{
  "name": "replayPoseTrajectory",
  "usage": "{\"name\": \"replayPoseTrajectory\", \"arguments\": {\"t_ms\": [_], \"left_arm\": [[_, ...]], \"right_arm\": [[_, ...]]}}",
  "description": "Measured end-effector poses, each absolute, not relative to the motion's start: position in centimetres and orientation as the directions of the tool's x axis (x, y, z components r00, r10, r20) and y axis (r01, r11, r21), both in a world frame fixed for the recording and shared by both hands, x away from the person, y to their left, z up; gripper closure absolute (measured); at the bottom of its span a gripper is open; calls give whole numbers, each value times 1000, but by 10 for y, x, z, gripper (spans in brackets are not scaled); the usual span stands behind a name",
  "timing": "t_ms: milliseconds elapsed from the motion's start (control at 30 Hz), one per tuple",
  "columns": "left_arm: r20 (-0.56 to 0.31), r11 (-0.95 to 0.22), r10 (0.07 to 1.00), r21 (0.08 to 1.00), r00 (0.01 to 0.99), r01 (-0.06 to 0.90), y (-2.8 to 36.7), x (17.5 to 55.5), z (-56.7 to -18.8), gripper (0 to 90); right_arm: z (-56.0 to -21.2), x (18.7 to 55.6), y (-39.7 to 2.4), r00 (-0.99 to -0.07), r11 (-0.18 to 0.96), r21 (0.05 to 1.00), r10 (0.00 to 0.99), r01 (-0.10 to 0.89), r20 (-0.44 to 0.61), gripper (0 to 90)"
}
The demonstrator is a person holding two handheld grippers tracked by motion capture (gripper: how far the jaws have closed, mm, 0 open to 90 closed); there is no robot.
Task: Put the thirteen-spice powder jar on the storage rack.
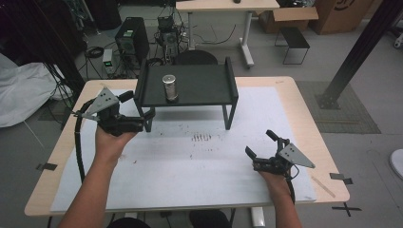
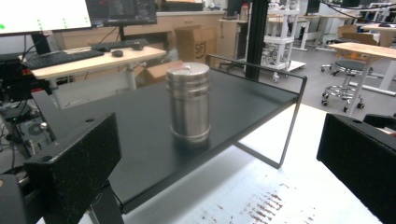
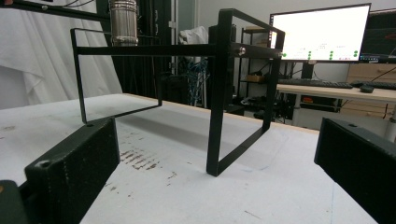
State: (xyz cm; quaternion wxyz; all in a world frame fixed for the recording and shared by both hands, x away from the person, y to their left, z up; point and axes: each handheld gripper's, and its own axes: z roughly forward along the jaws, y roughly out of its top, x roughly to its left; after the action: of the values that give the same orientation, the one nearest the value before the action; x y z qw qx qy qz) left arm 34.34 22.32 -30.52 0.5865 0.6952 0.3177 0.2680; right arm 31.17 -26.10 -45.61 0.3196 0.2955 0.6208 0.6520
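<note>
My left hand-held gripper (image 1: 137,105) sits left of centre in the high view, jaws wide apart, holding nothing, right at the left end of the black shelf (image 1: 199,85). In the left gripper view the jaws frame the steel can (image 2: 188,102) from the lower corners, with a clear gap to it. The can stands upright on the shelf top, left of the shelf's middle in the high view (image 1: 170,87), centre frame in the left gripper view.

My right hand-held gripper (image 1: 260,146) is at lower right of the high view, low over the white mat (image 1: 190,166) on the bench (image 1: 304,114), well apart from the shelf. Jaws also wide open, empty. In the right gripper view the shelf (image 3: 219,93) stands on its thin legs mid-frame, seen from below its top, and the can (image 3: 123,21) shows at upper left on top of it.

Dark scuff marks (image 1: 201,137) on the mat just in front of the shelf. A monitor (image 3: 320,32) is at upper right of the right gripper view.
</note>
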Motion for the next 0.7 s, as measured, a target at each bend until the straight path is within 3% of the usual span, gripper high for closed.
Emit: {"name": "replayPoseTrajectory", "arguments": {"t_ms": [700], "left_arm": [[-46, -39, 752, 993, 658, 114, 234, 333, -350, 3]], "right_arm": [[-456, 312, -261, -621, -19, 999, 784, -49, -16, 0]]}}
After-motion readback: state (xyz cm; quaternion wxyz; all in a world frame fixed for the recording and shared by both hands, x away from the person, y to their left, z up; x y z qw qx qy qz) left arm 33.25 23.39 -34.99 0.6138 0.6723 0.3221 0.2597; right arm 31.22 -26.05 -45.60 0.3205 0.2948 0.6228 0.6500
